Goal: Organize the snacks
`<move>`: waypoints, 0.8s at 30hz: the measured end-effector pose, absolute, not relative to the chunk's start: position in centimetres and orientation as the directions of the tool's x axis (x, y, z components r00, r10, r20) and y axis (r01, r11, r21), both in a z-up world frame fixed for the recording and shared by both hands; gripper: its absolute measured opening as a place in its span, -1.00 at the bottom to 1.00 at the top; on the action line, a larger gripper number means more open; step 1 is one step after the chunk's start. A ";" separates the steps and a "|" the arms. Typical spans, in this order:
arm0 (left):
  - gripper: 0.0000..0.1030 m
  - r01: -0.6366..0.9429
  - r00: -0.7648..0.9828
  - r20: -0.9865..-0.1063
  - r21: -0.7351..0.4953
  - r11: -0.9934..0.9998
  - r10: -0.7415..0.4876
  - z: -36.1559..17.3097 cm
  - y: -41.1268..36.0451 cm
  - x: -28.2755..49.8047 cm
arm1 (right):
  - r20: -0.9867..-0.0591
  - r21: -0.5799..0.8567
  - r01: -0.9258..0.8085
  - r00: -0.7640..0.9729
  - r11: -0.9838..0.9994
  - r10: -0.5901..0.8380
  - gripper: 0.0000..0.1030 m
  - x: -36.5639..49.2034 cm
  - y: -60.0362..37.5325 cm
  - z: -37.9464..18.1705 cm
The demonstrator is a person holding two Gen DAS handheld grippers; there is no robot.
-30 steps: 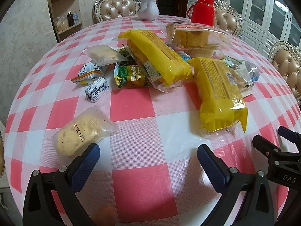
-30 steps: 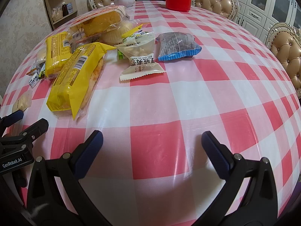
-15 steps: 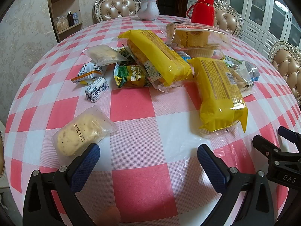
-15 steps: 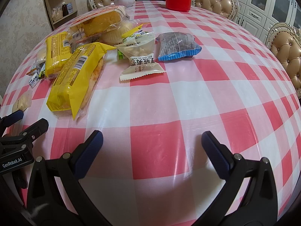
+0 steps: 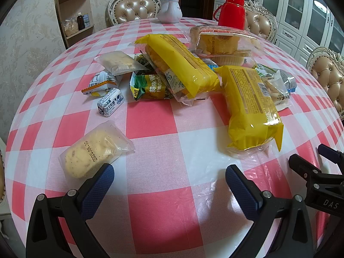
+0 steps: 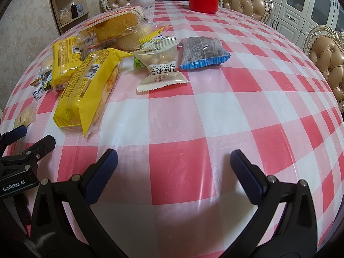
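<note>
Snack packets lie heaped on a round table with a red-and-white checked cloth (image 5: 150, 120). Two long yellow packs (image 5: 251, 105) (image 5: 178, 62) lie in the middle, with a clear cake box (image 5: 221, 43) behind them. A green pea pack (image 5: 150, 87), small milk candies (image 5: 110, 104) and a clear bun bag (image 5: 94, 152) lie to the left. My left gripper (image 5: 169, 178) is open, its left finger just in front of the bun bag. My right gripper (image 6: 174, 163) hangs open over bare cloth, with a white packet (image 6: 161, 73) and a blue packet (image 6: 203, 51) beyond it.
A red thermos (image 5: 231, 10) and a white teapot (image 5: 169, 10) stand at the far edge. Padded chairs (image 6: 243, 2) ring the table, a shelf (image 5: 75, 17) stands at the back left and white cabinets (image 5: 301, 6) at the right. Each gripper shows at the other view's edge.
</note>
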State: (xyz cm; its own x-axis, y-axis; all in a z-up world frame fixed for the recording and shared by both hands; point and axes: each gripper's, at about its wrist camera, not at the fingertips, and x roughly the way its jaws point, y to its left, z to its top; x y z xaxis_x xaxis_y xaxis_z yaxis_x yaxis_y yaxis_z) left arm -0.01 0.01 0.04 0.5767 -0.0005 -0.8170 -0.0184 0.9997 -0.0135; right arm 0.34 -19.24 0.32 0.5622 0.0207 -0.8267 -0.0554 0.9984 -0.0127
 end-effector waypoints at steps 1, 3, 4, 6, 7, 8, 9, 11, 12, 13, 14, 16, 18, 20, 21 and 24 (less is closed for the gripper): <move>1.00 -0.020 0.577 -0.817 -0.013 1.000 0.001 0.1 0.0 0.0 | -0.827 -0.013 -0.055 0.562 0.998 0.021 1.00 0.3 -19.2 0.3; 1.00 -0.027 0.577 -0.817 -0.013 1.000 0.005 0.1 0.1 0.0 | -0.827 -0.013 -0.055 0.562 0.998 0.021 1.00 0.3 -19.2 0.3; 1.00 -0.034 0.576 -0.817 -0.012 0.999 0.010 0.0 0.0 -0.1 | -0.827 -0.013 -0.055 0.562 0.998 0.021 1.00 0.3 -19.2 0.3; 1.00 -0.048 0.575 -0.818 -0.012 0.999 0.018 0.0 0.0 -0.4 | -0.827 -0.015 -0.055 0.562 0.998 0.019 1.00 0.3 -19.2 0.3; 1.00 -0.050 0.574 -0.819 -0.012 0.999 0.019 0.1 -0.3 -1.1 | -0.827 -0.014 -0.056 0.562 0.998 0.020 1.00 0.3 -19.2 0.3; 1.00 -0.045 0.574 -0.819 -0.013 0.999 0.015 0.1 -0.3 -1.6 | -0.827 -0.014 -0.056 0.562 0.998 0.020 1.00 0.3 -19.3 0.3; 1.00 -0.032 0.573 -0.819 -0.014 0.999 0.007 0.1 -0.3 -1.9 | -0.827 -0.014 -0.056 0.562 0.998 0.019 1.00 0.3 -19.3 0.3; 1.00 0.007 0.570 -0.821 -0.017 1.000 -0.018 0.1 -0.1 -2.7 | -0.827 -0.013 -0.060 0.562 0.998 0.023 1.00 0.3 -19.3 0.3; 1.00 0.021 0.569 -0.822 -0.016 1.000 -0.026 0.2 0.0 -2.8 | -0.831 -0.013 -0.071 0.556 0.997 0.029 1.00 0.3 -19.3 0.3; 1.00 0.035 0.569 -0.822 -0.017 0.999 -0.034 0.3 0.1 -3.2 | -0.837 -0.010 -0.090 0.545 0.996 0.041 1.00 0.2 -19.3 0.5; 1.00 0.047 0.569 -0.821 -0.018 0.999 -0.042 0.3 0.4 -3.8 | -0.841 -0.001 -0.103 0.538 0.995 0.054 1.00 0.1 -19.3 0.6; 1.00 0.052 0.571 -0.820 -0.023 0.998 -0.049 0.4 1.3 -5.3 | -0.831 0.058 -0.113 0.545 0.992 0.111 1.00 -1.0 -19.5 1.0; 1.00 0.034 0.576 -0.815 -0.042 0.999 -0.054 0.5 2.3 -6.2 | -0.812 0.156 -0.148 0.544 0.977 0.212 1.00 -1.6 -18.9 1.6; 1.00 -0.010 0.587 -0.807 -0.079 0.997 -0.058 0.6 4.1 -6.7 | -0.804 0.121 -0.206 0.554 0.971 0.217 1.00 -1.4 -16.5 2.5; 1.00 -0.036 0.594 -0.802 -0.100 0.994 -0.059 0.7 4.9 -6.9 | -0.797 0.102 -0.228 0.564 0.968 0.217 1.00 -1.3 -15.3 3.0; 1.00 -0.108 0.629 -0.769 -0.229 0.967 -0.112 1.1 8.0 -7.6 | -0.801 0.121 -0.273 0.541 0.954 0.256 1.00 0.1 -11.7 3.6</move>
